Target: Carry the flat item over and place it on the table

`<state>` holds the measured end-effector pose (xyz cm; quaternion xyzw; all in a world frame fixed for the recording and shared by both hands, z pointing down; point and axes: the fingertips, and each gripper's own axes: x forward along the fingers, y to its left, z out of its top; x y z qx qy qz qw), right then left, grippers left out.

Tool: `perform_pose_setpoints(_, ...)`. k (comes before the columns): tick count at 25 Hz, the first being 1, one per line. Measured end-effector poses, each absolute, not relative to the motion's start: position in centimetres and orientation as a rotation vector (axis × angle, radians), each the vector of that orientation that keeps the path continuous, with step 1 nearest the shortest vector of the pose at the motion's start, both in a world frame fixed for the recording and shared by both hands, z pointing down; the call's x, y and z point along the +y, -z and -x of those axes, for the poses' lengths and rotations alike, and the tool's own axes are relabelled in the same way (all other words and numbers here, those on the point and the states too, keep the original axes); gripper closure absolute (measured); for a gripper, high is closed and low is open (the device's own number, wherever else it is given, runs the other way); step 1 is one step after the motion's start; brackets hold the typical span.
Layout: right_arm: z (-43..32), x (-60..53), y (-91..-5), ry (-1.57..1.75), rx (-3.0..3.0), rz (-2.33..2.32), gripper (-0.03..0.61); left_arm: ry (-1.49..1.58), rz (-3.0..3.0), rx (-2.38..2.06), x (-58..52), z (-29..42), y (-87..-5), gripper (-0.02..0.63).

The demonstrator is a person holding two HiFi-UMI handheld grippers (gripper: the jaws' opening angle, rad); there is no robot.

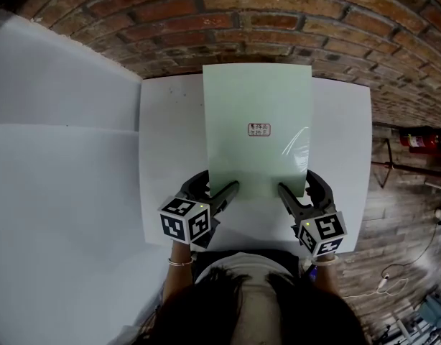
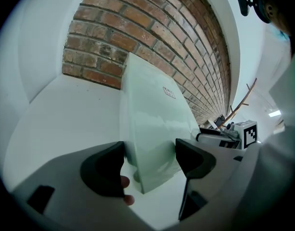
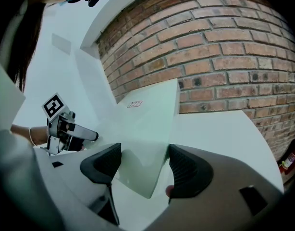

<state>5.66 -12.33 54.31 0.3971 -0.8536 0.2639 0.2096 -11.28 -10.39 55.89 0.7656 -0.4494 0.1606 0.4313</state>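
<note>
A pale green flat sheet (image 1: 256, 113) with a small printed label (image 1: 258, 129) lies over the white table (image 1: 170, 157), its far edge close to the brick wall. My left gripper (image 1: 217, 185) is at the sheet's near left corner and my right gripper (image 1: 299, 185) at its near right corner. In the left gripper view the sheet (image 2: 157, 129) passes between the jaws of the left gripper (image 2: 148, 160), against one jaw only, with a wide gap to the other. The right gripper (image 3: 143, 165) likewise stands open around the sheet (image 3: 142, 129), which touches one jaw.
A brick wall (image 1: 278, 13) runs behind the table. A larger white surface (image 1: 55, 157) adjoins the table on the left. On the right is wooden floor with a red fire extinguisher (image 1: 420, 141) and cables.
</note>
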Motion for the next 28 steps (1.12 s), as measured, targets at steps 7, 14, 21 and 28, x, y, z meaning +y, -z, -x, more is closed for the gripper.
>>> perform_pose_setpoints(7, -5.8, -12.4, -55.4, -0.757, -2.359, -1.099, 0.25, -0.415, -1.888, -1.109, -10.5, 11.2, -56.9, 0.264)
perform_pose_setpoints(14, -5.9, -12.4, -56.3, -0.79, -2.338, -1.096, 0.25, -0.431, -1.871, -1.098, -10.5, 11.2, -57.7, 0.264)
perform_pose_setpoints(21, -5.9, -12.7, -56.9, -0.812, -2.326, -1.095, 0.25, -0.436, -1.857, -1.091, -10.8, 11.0, -58.4, 0.264)
perform_pose_setpoints(28, -6.1, -12.8, -57.6, -0.834, -2.314, -1.094, 0.25, -0.442, -1.839, -1.081, -10.9, 10.9, -59.1, 0.264)
